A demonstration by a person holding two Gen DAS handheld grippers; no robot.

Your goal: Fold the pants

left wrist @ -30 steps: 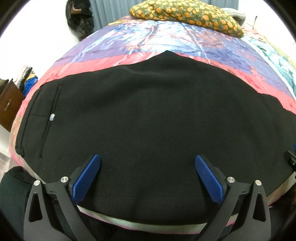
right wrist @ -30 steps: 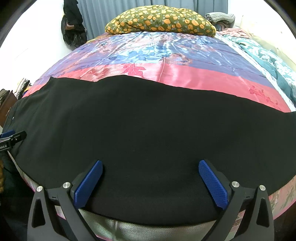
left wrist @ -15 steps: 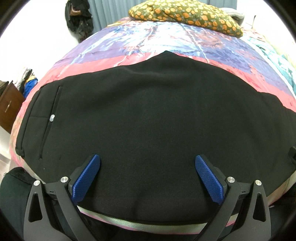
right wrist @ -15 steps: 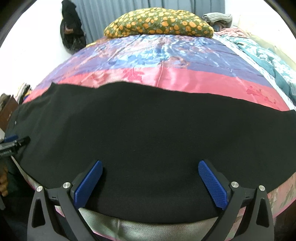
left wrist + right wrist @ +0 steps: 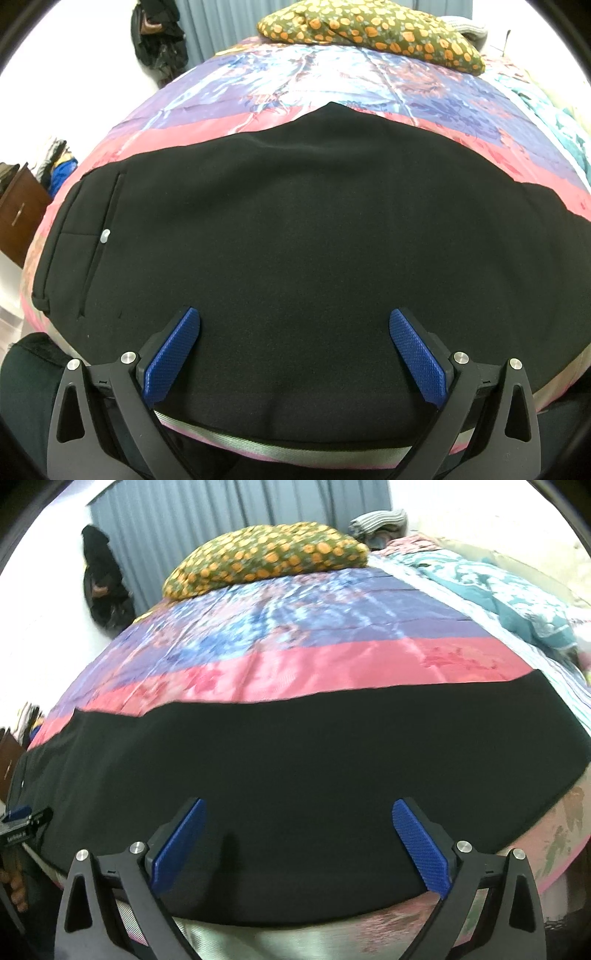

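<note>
Black pants (image 5: 295,240) lie flat across a bedspread (image 5: 332,85). Left gripper (image 5: 294,350) and right gripper (image 5: 298,840): jaws spread wide above the pants, holding nothing.

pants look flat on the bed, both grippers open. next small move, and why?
Probably lower both grippers onto the near edge of the pants and close. The left gripper and right gripper are open above the fabric, gripping nothing, and the pants lie spread flat on the bedspread.

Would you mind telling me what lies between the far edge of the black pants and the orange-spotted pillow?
Only bare satin bedspread separates the black pants from the orange-spotted pillow: pink band, then purple-blue floral. Both wrist views show it.
</note>
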